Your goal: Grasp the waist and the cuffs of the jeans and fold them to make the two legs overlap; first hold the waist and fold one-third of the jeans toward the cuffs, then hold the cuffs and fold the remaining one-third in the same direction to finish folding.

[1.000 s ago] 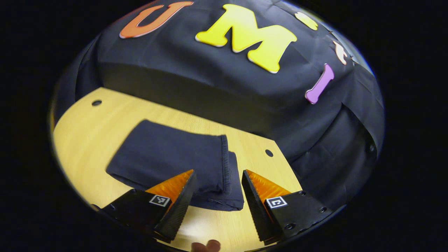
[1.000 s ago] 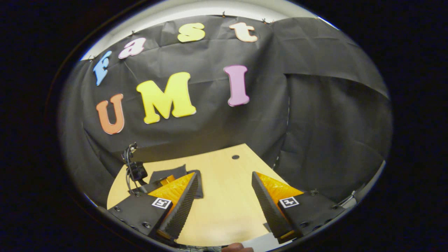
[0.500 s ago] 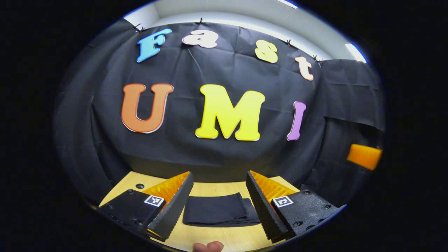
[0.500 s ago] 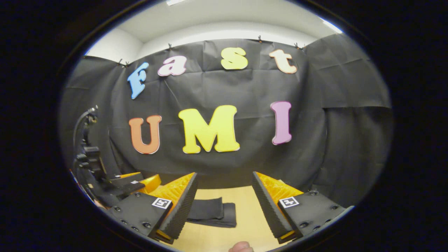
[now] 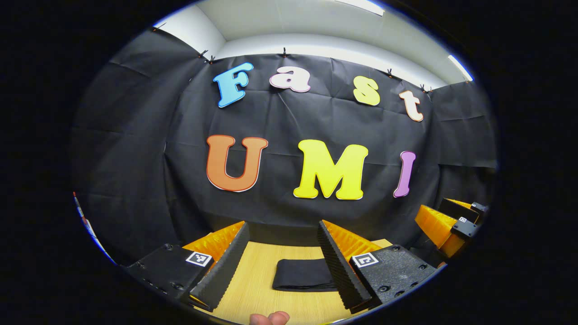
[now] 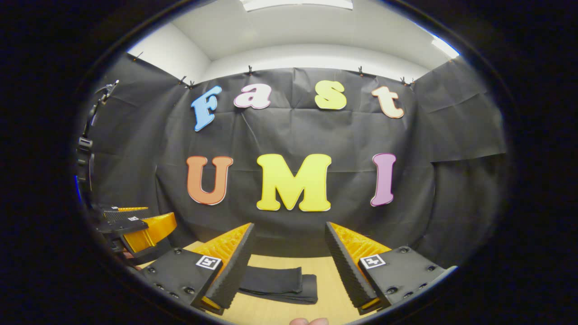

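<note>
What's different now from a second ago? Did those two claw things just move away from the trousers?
Yes. Both grippers, left and right, have drawn back and tilted up from the table, so the folded jeans look smaller and farther off. Neither took hold of anything; both stayed open. The jeans stayed folded on the table.

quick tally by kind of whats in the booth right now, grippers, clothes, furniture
grippers: 2, the left gripper and the right gripper, both with fingers apart and holding nothing
clothes: 1, the folded jeans lying on the table
furniture: 1, the wooden table
total: 4
</note>
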Available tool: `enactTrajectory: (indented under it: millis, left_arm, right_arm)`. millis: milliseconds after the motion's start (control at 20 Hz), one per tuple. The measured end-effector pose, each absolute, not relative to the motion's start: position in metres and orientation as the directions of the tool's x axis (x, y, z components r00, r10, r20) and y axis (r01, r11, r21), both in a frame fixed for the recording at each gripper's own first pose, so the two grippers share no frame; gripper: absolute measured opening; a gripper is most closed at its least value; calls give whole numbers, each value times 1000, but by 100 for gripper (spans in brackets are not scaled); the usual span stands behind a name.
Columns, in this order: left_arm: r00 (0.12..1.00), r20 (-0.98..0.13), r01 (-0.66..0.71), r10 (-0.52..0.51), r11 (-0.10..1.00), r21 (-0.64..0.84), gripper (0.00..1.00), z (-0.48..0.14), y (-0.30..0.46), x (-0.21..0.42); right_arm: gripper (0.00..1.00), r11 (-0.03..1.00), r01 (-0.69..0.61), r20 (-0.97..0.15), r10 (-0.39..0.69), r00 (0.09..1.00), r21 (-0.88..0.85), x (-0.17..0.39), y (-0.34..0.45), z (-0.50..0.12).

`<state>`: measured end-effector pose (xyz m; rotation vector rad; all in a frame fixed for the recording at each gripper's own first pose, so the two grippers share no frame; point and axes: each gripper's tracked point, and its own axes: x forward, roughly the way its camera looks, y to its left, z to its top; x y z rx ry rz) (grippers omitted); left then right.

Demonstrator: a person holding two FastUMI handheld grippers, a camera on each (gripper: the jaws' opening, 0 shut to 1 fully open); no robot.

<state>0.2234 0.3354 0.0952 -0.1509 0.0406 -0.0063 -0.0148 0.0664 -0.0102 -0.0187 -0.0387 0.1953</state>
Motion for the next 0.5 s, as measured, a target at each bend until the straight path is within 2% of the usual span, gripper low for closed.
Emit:
enactTrajectory:
  millis: [450, 500]
  left_arm:
    - [1000, 18, 22, -20, 997, -74, 98, 103, 329, 214]
    - [999, 17, 29, -28, 997, -77, 98, 103, 327, 213]
  right_arm:
    - [93, 977, -207, 18, 208, 978, -44, -18, 79, -17]
    - [95, 978, -205, 15, 206, 978, -45, -17, 79, -18]
